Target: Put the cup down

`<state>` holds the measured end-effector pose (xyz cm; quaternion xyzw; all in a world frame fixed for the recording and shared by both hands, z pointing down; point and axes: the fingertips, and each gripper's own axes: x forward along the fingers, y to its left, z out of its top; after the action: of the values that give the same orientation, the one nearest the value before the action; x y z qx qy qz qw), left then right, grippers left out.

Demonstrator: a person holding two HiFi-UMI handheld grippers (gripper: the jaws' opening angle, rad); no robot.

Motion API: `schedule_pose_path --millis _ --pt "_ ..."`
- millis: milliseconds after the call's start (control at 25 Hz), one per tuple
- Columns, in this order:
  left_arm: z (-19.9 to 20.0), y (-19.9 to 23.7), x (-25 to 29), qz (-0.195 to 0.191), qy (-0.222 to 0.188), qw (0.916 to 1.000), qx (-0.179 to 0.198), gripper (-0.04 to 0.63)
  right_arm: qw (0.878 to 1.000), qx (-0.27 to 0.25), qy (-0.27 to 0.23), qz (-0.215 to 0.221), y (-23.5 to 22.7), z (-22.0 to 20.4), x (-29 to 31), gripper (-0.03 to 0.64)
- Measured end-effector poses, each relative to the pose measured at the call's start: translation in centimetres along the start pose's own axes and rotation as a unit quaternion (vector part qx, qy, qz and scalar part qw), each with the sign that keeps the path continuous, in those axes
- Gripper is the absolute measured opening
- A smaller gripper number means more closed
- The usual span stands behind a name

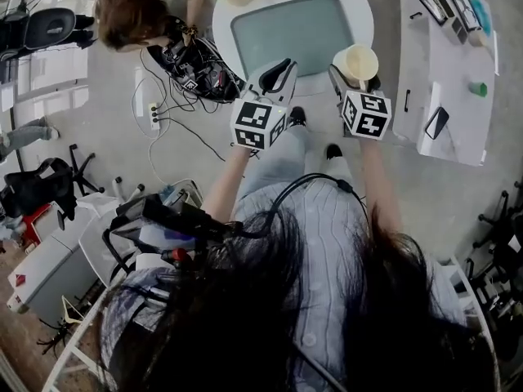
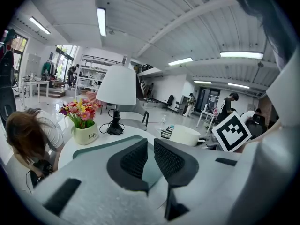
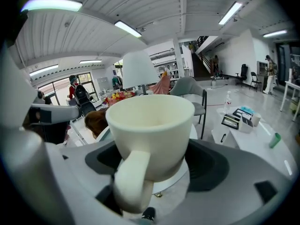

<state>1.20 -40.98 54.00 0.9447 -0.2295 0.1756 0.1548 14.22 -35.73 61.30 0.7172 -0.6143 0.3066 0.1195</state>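
Cup held upright at the edge of the round desk

The right tongs (image 3: 154, 165) pinch a cream cup (image 3: 150, 125) by its lower body, one dark pad on each side. The cup stands upright with its mouth open to the top, and its handle points back toward the camera. From the head view the cup (image 1: 356, 62) sits in the right tongs (image 1: 355, 78) at the right edge of the round white desk (image 1: 359, 11), which has a grey-green centre. Whether its base touches the desk cannot be told.

The left tongs (image 2: 151, 146) are pressed nearly together, with only a thin slit between the ribbed pads and nothing in it. They point across the same desk, where a pot of flowers (image 2: 84, 128) and a white lamp (image 2: 116, 86) stand at the far side.

A person (image 1: 131, 11) bends over a tangle of cables (image 1: 196, 68) on the floor just left of the desk. A second white desk (image 1: 453, 96) with small items stands to the right
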Motion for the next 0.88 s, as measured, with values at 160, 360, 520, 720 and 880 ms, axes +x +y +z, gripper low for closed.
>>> schedule_pose_path --millis 160,360,520,720,880 --pt "0.1 -0.1 0.3 -0.002 0.003 1.0 0.002 0.054 1.0 -0.001 0.012 -0.01 -0.7 -1.0 1.1 0.407" --pt "-0.1 -0.2 0.5 0.002 0.004 0.9999 -0.01 0.054 0.999 -0.001 0.029 -0.02 -1.7 -2.2 2.7 0.407" --pt "-0.3 -0.4 0.5 0.003 0.005 0.9999 -0.014 0.054 0.999 -0.01 0.047 -0.025 -2.3 -3.0 3.5 0.407" --pt "-0.5 0.3 0.9 0.007 0.006 0.9998 -0.017 0.054 0.997 -0.02 0.066 -0.026 -2.5 -3.7 4.8 0.407" --pt "-0.5 0.2 0.7 0.013 0.006 0.9997 -0.019 0.054 0.997 -0.024 0.072 -0.024 -2.6 -3.9 4.9 0.407"
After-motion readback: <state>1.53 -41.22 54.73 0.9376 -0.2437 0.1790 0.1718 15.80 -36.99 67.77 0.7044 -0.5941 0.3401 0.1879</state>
